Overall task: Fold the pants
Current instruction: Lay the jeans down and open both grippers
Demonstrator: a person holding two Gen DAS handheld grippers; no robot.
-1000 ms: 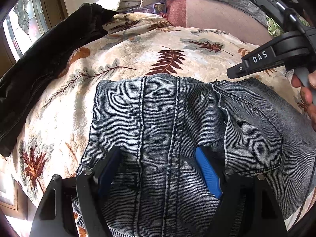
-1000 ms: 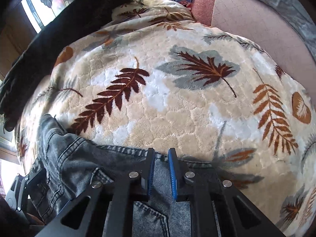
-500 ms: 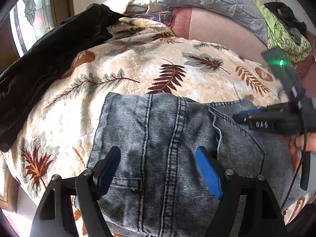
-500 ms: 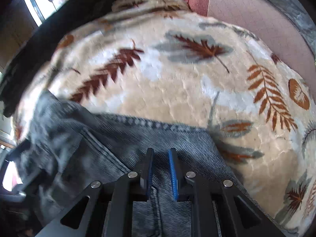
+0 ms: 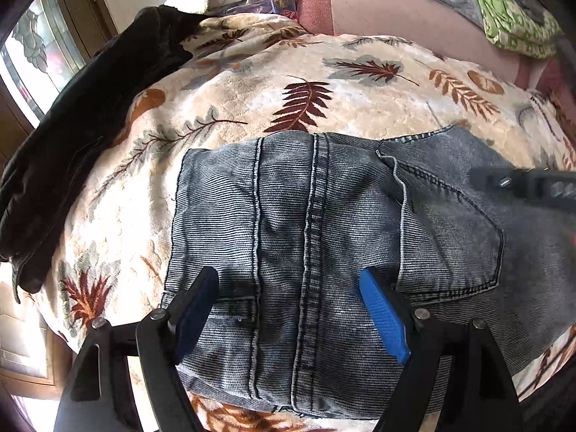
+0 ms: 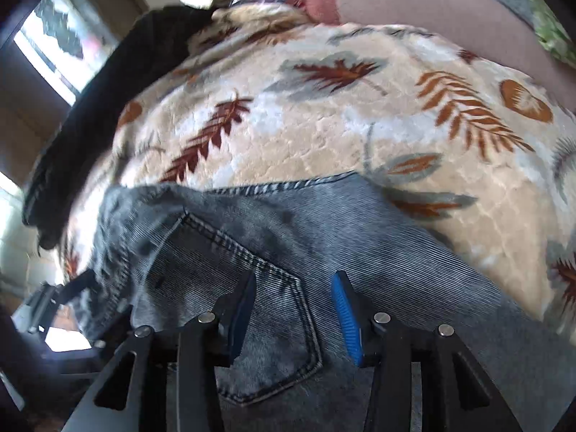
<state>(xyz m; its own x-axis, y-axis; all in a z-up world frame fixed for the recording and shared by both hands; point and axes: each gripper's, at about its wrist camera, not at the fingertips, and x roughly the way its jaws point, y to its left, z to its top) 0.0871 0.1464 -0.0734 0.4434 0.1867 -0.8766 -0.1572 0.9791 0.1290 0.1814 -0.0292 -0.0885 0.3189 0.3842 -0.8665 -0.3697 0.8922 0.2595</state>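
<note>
Grey-blue denim pants lie folded on a leaf-print blanket, seams and a back pocket facing up. My left gripper is open, empty, hovering just above the near part of the pants. The right gripper shows blurred at the right edge of the left wrist view. In the right wrist view the right gripper is open over the pants, above the back pocket, holding nothing.
A black garment lies along the blanket's left edge. A pink bedsheet, grey quilt and green cloth lie at the back. A window is at the left. The blanket stretches beyond the pants.
The right gripper has opened and let go of the pants, and pulled back over the pocket. The left gripper stays open over the pants.
</note>
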